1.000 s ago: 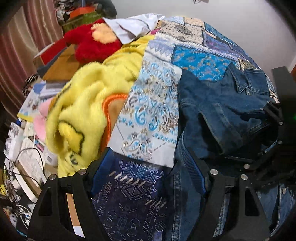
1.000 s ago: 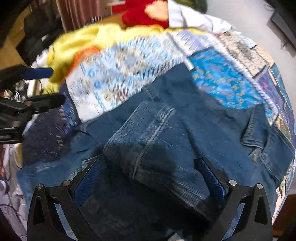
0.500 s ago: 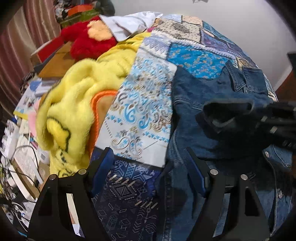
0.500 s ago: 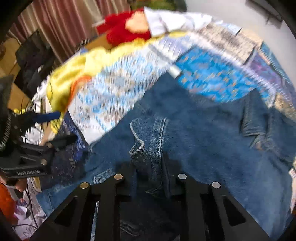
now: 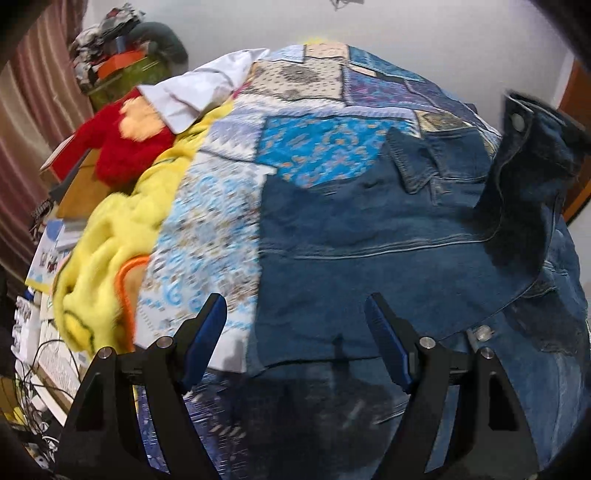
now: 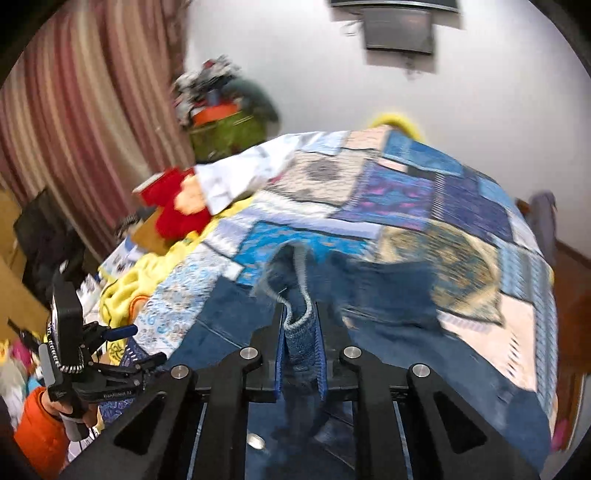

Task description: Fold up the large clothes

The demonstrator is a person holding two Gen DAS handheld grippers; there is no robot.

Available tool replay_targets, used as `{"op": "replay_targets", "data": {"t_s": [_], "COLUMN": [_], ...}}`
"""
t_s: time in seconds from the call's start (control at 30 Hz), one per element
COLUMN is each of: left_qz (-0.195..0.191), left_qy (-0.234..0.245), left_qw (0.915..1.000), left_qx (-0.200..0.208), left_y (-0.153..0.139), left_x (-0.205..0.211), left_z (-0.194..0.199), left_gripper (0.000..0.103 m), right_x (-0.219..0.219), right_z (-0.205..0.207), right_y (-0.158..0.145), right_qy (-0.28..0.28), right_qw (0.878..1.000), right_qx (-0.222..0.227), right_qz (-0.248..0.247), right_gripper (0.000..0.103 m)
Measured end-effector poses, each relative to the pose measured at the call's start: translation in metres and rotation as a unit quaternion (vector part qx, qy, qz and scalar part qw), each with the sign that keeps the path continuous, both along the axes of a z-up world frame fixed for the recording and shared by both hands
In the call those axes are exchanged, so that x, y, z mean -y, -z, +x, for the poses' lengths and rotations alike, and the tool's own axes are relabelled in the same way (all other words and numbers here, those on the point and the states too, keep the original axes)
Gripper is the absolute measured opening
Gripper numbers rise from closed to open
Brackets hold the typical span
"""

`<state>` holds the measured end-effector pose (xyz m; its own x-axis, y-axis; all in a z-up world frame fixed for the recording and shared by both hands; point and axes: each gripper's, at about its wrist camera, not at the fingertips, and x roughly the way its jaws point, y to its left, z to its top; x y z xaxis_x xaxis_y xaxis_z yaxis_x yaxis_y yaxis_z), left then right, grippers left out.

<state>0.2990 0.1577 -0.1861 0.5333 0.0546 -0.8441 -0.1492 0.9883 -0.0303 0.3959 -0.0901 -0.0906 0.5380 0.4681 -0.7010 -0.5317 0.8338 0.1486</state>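
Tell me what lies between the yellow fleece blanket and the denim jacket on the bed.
In the left wrist view, a pale blue paisley panel of the patchwork quilt lies between the yellow fleece blanket and the denim jacket; nothing else rests on it.

Soft even indoor light, strong fisheye bending, dark corners, motion blur across both views.

This is a bedroom in a home. A blue patchwork quilt (image 5: 332, 110) covers a bed, with a fluffy yellow blanket (image 5: 110, 236) and a red plush toy (image 5: 122, 155) heaped beside it. Striped maroon curtains (image 6: 74, 110) hang along one side, and a dark wall-mounted screen (image 6: 399, 29) sits on the plain white wall (image 6: 480, 92).
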Motion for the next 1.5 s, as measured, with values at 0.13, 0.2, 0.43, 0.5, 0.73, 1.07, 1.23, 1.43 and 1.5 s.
{"op": "replay_targets", "data": {"t_s": [0.13, 0.2, 0.43, 0.5, 0.73, 1.07, 1.23, 1.43, 1.5], "left_qz": [0.001, -0.001, 0.019, 0.023, 0.037, 0.020, 0.036, 0.094, 0.100], "left_qy": [0.020, 0.034, 0.087, 0.100, 0.143, 0.209, 0.244, 0.281, 0.293], "left_qw": [0.9998, 0.9994, 0.9957, 0.9942, 0.9888, 0.9770, 0.9667, 0.9542, 0.9500], "left_qx": [-0.006, -0.008, -0.026, -0.030, -0.020, -0.039, -0.070, -0.043, -0.039], "left_y": [-0.002, -0.002, 0.002, 0.003, -0.006, 0.006, 0.031, 0.028, 0.026], "left_x": [0.030, 0.043, 0.090, 0.101, 0.141, 0.209, 0.246, 0.283, 0.291], "left_z": [0.013, 0.018, 0.034, 0.038, 0.056, 0.094, 0.102, 0.095, 0.095], "left_gripper": [0.077, 0.077, 0.077, 0.077, 0.077, 0.077, 0.077, 0.077, 0.077], "right_x": [0.057, 0.086, 0.155, 0.170, 0.212, 0.264, 0.276, 0.302, 0.320], "right_z": [0.001, 0.000, -0.015, -0.022, -0.039, -0.041, -0.054, -0.059, -0.065], "right_y": [0.026, 0.045, 0.094, 0.101, 0.093, 0.148, 0.148, 0.150, 0.152], "right_qy": [0.042, 0.068, 0.129, 0.140, 0.189, 0.183, 0.201, 0.244, 0.271], "right_qw": [0.999, 0.996, 0.988, 0.986, 0.978, 0.965, 0.960, 0.947, 0.939], "right_qx": [-0.030, -0.054, -0.079, -0.080, -0.058, -0.158, -0.139, -0.139, -0.128], "right_qz": [-0.001, 0.000, -0.034, -0.045, -0.073, -0.103, -0.136, -0.159, -0.170], "right_gripper": [0.010, 0.010, 0.011, 0.011, 0.011, 0.011, 0.011, 0.053, 0.089]}}
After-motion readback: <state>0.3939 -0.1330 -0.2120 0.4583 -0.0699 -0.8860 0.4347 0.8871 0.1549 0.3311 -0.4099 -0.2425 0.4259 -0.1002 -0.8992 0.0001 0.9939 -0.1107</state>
